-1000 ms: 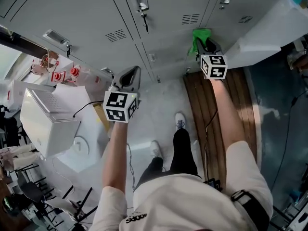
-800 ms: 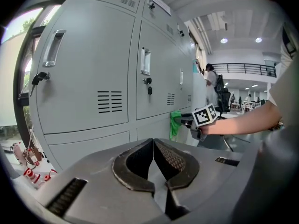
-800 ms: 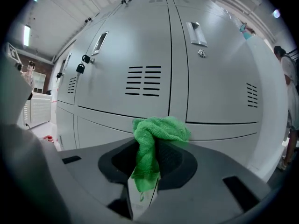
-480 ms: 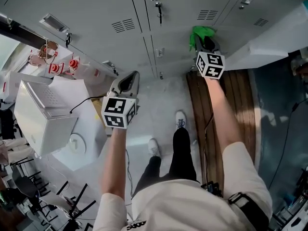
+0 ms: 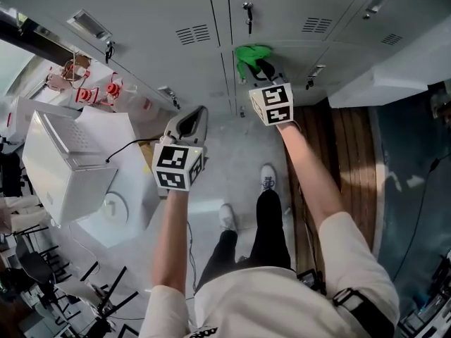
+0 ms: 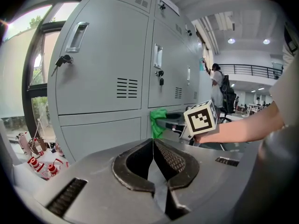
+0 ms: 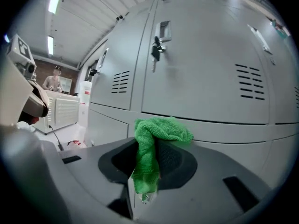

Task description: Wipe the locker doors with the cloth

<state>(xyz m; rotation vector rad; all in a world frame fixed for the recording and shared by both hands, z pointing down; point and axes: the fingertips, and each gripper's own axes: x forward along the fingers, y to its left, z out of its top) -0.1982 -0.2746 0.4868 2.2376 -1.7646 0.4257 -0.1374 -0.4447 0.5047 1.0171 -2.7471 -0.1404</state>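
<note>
Your right gripper (image 7: pixel 148 160) has its jaws clamped on the green cloth (image 7: pixel 161 127), and the bunched end is up at the locker doors (image 5: pixel 151 20), seemingly touching. Your left gripper (image 6: pixel 153 146) hangs apart, its jaws together on nothing. Wiping looks to be mid-course. No dirt or streaks show, so you cannot tell which doors are done.

Pale floor (image 5: pixel 236 153), wood planks (image 5: pixel 347 146), white box (image 5: pixel 67 178)

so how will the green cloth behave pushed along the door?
Likely floppy: the green cloth droops over itself from the right hand-held gripper. Probably light; its nubby weave should drag on the locker door, not slide.
</note>
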